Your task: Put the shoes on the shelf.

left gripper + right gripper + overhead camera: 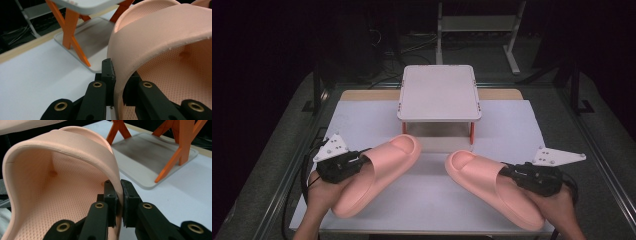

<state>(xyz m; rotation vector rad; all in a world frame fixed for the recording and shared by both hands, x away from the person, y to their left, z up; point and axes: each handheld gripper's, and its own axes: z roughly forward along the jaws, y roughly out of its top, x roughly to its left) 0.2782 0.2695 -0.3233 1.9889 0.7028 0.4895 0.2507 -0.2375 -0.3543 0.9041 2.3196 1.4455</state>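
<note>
Left gripper (357, 161) clamped on left slipper (379, 172) strap, right gripper (508, 171) on right slipper (492, 185) strap; rack (439, 92) at twelve o'clock; no legible writing.

Dark room; light falls on the table alone, surroundings nearly black. White table top (432, 197) with a pale wooden strip (499, 94) along its far edge. Mid-table, at the far side, a small two-tier rack (439, 92): white upper shelf on orange legs (71, 27), crossed at the sides, over a flat grey base tray (147, 155). Grey carpeted floor (277, 145) to both sides of the table. Behind, a white metal frame stand (477, 30) with a low shelf. Loose cables (412, 45) lie on the floor at the back. Dark upright posts (574, 90) flank the table's far corners.
</note>
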